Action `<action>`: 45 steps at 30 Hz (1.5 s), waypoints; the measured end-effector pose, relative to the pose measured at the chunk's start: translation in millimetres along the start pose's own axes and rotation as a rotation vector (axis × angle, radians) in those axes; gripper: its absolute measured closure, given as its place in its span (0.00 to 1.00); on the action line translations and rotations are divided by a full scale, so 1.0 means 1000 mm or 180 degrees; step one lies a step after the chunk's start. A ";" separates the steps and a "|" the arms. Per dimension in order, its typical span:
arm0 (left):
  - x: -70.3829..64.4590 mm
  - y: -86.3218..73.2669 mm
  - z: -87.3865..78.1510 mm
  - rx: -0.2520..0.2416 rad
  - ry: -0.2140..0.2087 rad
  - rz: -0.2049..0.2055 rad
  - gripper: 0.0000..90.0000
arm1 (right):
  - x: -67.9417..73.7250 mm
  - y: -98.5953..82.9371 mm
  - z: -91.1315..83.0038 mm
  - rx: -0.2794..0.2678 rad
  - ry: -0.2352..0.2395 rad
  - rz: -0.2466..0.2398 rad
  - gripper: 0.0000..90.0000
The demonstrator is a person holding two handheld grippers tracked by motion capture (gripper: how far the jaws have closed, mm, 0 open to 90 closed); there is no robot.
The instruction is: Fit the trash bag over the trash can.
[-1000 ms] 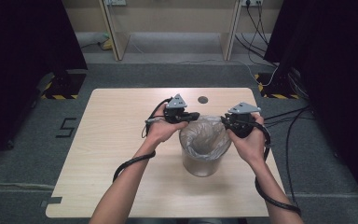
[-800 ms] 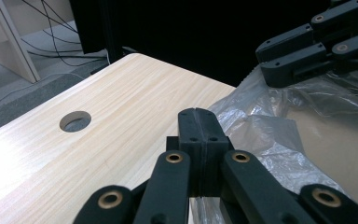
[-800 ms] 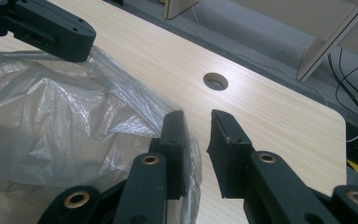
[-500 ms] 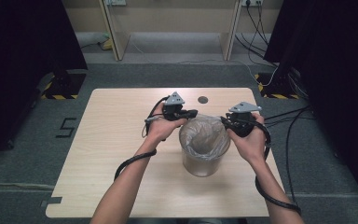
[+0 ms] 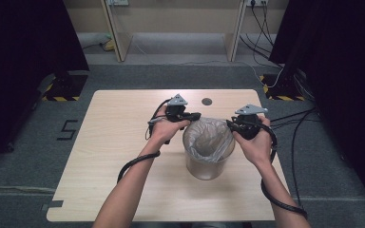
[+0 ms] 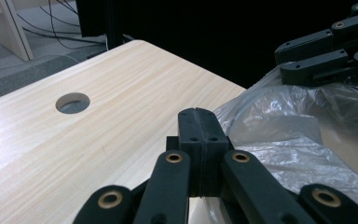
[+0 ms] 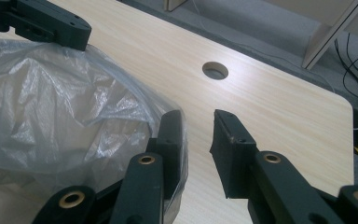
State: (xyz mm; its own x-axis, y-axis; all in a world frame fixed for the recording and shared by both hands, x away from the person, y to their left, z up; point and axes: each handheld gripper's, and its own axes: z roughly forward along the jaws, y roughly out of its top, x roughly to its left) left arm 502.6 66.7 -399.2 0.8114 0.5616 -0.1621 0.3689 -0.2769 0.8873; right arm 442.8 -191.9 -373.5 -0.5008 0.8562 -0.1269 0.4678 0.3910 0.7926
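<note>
A round bin (image 5: 208, 164) lined with a clear plastic bag (image 5: 209, 137) stands on the wooden table (image 5: 114, 142). My left gripper (image 5: 196, 115) is at the bag's far-left rim. Its jaws are pressed together (image 6: 198, 123), and the film (image 6: 279, 135) stretches up to their tip, so it looks shut on the bag's edge. My right gripper (image 5: 230, 124) is at the right rim. Its jaws stand apart (image 7: 198, 130), with the bag (image 7: 51, 107) draped against the left jaw and bare table in the gap. Each gripper also shows across the bag from the other, the right gripper (image 6: 279, 58) and the left gripper (image 7: 72, 35).
A round cable hole (image 5: 206, 101) is in the table just beyond the bin. Cables trail from both grippers over the table's right side and front. Grey floor surrounds the table, with dark curtains at both sides and wooden shelf legs at the back.
The left gripper has shifted slightly along the bag's rim. The right hand and the bin have hardly moved.
</note>
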 end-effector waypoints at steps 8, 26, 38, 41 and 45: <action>0.001 -0.002 0.002 0.0013 -0.0067 -0.0065 0.99 | -0.002 -0.006 -0.002 0.0054 0.0052 0.0063 0.80; -0.002 -0.003 -0.033 -0.0134 0.0174 0.0064 0.73 | -0.007 -0.018 -0.016 0.0061 0.0108 0.0264 0.74; -0.088 -0.003 -0.063 -0.0103 -0.0287 0.0603 0.71 | -0.005 -0.028 -0.027 0.0031 0.0058 0.0359 0.71; -0.107 -0.005 -0.062 0.0008 -0.0410 0.0684 0.72 | -0.003 -0.029 -0.030 0.0037 0.0021 0.0342 0.71; -0.126 -0.010 -0.055 0.0238 -0.0515 0.0870 0.74 | 0.000 -0.031 -0.033 0.0038 -0.0019 0.0340 0.71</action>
State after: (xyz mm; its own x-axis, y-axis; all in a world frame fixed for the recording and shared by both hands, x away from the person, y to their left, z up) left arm 371.6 42.1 -363.9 0.9443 0.3289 0.0058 0.1549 -0.4601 0.8742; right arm 404.0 -215.4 -378.2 -0.4433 0.8952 -0.0455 0.5269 0.3013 0.7947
